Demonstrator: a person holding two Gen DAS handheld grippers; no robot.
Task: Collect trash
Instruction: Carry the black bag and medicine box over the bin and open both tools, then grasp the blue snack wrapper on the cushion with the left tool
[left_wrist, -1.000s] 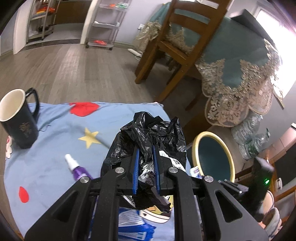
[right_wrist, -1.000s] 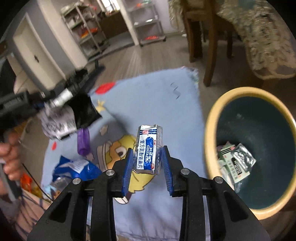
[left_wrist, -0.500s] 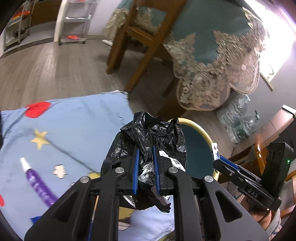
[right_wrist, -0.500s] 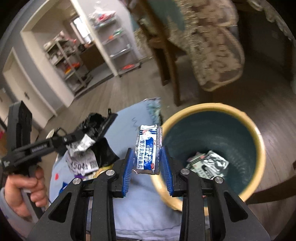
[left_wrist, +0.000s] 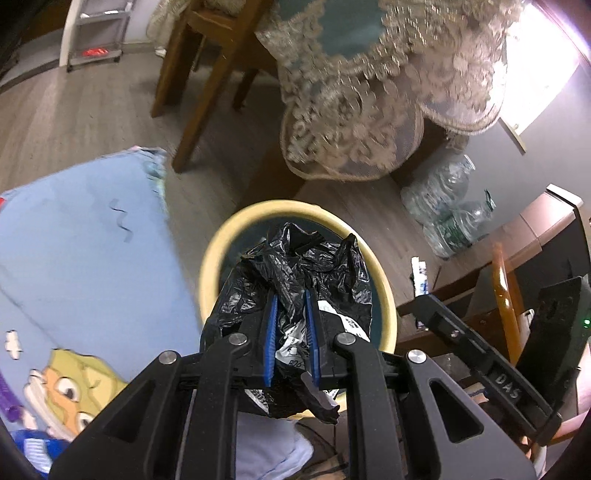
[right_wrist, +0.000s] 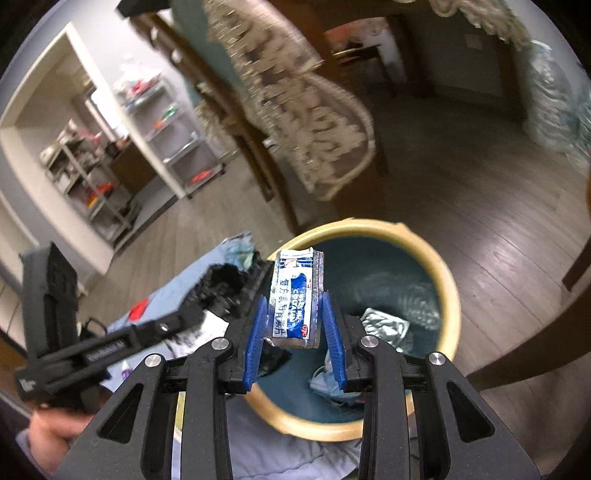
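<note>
Left wrist view: we see the left hand-held gripper (left_wrist: 290, 321) with its blue pads pinching a crumpled black bag (left_wrist: 295, 266), white printed paper showing among the folds. The bag hangs over the bin (left_wrist: 210, 266), a round container with a cream rim and dark teal inside, standing on the wood floor (left_wrist: 74, 99). To the left of the bin lies a blue blanket (left_wrist: 85, 236) with a cartoon print; its edge is just beside the rim. Beyond the bin we note a chair (left_wrist: 199, 74) and a lace tablecloth (left_wrist: 369, 110), and to the right some clear plastic bottles (left_wrist: 447, 206). At the right edge the right hand-held gripper (left_wrist: 421, 291) is in view with a packet (left_wrist: 419, 277) standing up from its tip. Right wrist view: the right hand-held gripper (right_wrist: 295, 317) has its pads pressed on a blue and white packet (right_wrist: 297, 291) with foil edges, held upright above the near left part of the bin (right_wrist: 448, 291). Inside the bin we see crumpled silver and white wrappers (right_wrist: 384, 328) on the bottom. At left, the left hand-held gripper (right_wrist: 236, 291) reaches toward the rim with the black bag (right_wrist: 221, 280) in its tip; the hand (right_wrist: 51, 432) holding it shows at the lower left. The blanket (right_wrist: 192, 280) lies under it. Shelves (right_wrist: 162, 122) stand in the background, blurred.
</note>
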